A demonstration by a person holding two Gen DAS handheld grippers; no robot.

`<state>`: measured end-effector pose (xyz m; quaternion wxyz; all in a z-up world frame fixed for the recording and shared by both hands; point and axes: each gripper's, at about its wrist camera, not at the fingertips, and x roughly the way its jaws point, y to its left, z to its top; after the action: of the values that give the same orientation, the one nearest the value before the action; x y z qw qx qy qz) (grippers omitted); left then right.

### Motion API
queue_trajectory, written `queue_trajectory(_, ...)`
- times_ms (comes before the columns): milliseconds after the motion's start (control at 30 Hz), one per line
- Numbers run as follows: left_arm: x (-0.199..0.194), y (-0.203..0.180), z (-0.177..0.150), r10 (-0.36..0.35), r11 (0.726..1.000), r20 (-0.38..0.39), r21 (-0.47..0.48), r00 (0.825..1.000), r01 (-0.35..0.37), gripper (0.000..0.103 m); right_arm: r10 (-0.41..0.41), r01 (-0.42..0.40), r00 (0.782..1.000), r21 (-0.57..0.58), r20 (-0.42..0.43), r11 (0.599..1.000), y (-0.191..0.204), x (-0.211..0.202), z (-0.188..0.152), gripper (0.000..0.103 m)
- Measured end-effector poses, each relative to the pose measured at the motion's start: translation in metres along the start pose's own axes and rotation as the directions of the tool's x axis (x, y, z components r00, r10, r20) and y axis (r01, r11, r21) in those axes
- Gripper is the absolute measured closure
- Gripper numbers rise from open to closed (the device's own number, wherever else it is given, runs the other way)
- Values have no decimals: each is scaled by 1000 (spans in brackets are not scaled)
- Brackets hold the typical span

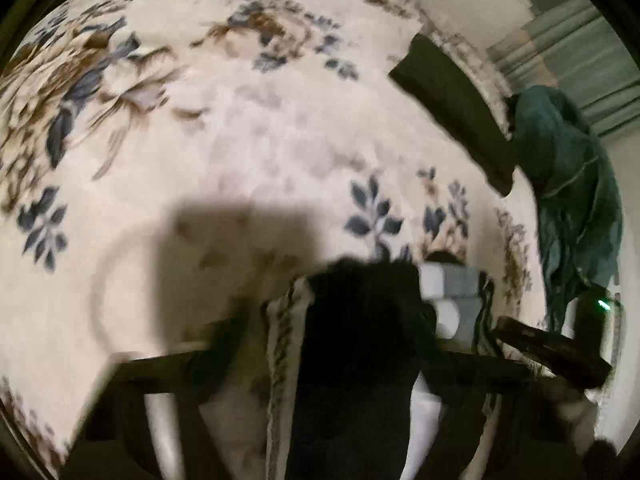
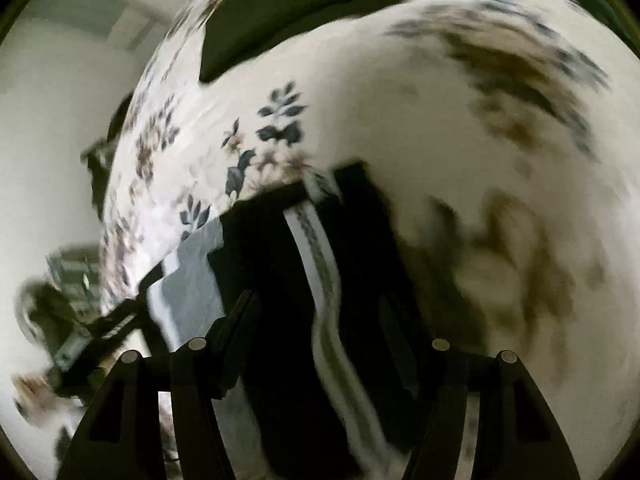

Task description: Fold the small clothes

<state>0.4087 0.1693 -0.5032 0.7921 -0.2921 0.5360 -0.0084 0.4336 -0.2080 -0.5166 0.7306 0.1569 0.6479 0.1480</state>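
Observation:
A small black garment with a white patterned stripe (image 1: 352, 360) hangs between the fingers of my left gripper (image 1: 360, 300), which is shut on it above a floral bedspread (image 1: 240, 140). In the right wrist view the same black garment (image 2: 280, 300) with its white stripe (image 2: 320, 272) runs between the fingers of my right gripper (image 2: 316, 208), which is shut on it. A grey and white block (image 1: 452, 284) shows beside the cloth; it also appears in the right wrist view (image 2: 192, 276). Both views are blurred by motion.
A folded dark green cloth (image 1: 452, 108) lies near the bed's far edge, also in the right wrist view (image 2: 288, 4). A teal garment (image 1: 576, 184) hangs at the right, beside curtains (image 1: 580, 52). A pale floor (image 2: 52, 120) lies past the bed's edge.

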Motion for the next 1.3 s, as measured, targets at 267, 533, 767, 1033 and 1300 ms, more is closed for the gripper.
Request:
queue_trajectory(267,-23,-3,-3,-17,1000,89,21,996,15,100,-39,43,999,-134,34,990,47,40,30,102)
queue_trajectory(533,-28,1,7,-6,1000,123,4,992,5,103,-14,16,1000,-129,16,992,41,16,42,90)
queue_trajectory(767,-29,2,6,-5,1000,29,29,1000,5,74,-31,28,999,-105,-30,994,31,40,58,50)
queue_trajectory(1033,-24,-11,-4,24,997,5,72,1000,-24,28,-84,104,992,-233,95,967,54,27,34,98)
queue_trajectory(1300,-2,-50,1,5,963,-49,268,999,8,28,-10,53,971,-174,240,983,61,-41,44,98)
